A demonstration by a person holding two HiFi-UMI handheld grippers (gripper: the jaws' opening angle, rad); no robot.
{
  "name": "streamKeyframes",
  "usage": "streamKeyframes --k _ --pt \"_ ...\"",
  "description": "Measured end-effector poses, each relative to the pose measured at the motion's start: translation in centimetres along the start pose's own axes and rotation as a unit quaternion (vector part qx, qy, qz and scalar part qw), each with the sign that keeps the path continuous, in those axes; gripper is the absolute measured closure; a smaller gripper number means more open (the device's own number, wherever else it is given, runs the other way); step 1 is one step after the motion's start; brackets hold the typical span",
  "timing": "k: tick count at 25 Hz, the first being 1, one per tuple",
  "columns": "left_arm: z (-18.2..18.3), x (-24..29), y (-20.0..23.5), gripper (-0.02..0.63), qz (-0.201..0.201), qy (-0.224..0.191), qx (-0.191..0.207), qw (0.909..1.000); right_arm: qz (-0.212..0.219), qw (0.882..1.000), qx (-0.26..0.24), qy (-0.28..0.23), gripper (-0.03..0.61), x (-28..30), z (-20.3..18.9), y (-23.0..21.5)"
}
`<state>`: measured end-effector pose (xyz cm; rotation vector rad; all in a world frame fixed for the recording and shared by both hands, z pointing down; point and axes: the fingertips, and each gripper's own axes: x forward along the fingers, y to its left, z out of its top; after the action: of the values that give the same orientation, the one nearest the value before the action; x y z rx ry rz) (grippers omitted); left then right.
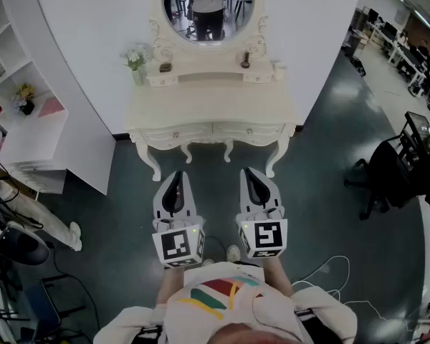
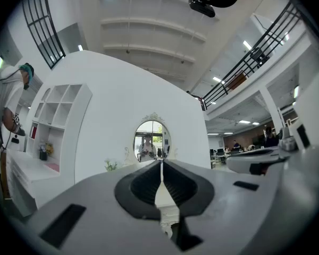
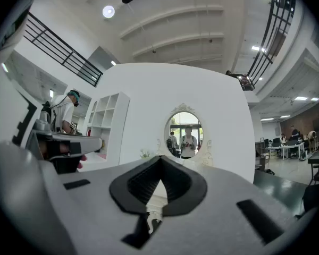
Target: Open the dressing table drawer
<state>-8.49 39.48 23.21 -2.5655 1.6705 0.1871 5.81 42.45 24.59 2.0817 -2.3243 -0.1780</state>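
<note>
Pressed together on nothing at left gripper [image 1: 176,173] and right gripper [image 1: 252,171], closed drawer [image 1: 193,131] well ahead of both jaw tips, untouched; risks butting the small knob [image 1: 176,134] or skating off it unless spread before contact.

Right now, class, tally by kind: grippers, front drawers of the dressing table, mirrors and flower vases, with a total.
grippers: 2, left gripper, right gripper
front drawers: 2, left drawer, right drawer
mirror: 1
flower vase: 1
total: 6
</note>
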Motion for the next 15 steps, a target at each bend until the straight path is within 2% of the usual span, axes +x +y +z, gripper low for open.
streamKeyframes --k 9,12,15 --pt "-1.1 2.1 -1.1 0.600 0.000 0.008 0.001 1.0000 0.011 1.000 0.008 0.003 0.578 1.1 -1.0 -1.7" --pt "-1.5 3.3 -1.7 0.600 0.002 0.011 0.002 0.9999 0.020 0.999 0.028 -0.011 0.578 1.6 -1.0 -2.9" --pt "-1.6 4.1 -3.0 0.600 0.004 0.005 0.008 0.9999 0.016 1.000 0.021 -0.013 0.578 1.6 -1.5 -4.7"
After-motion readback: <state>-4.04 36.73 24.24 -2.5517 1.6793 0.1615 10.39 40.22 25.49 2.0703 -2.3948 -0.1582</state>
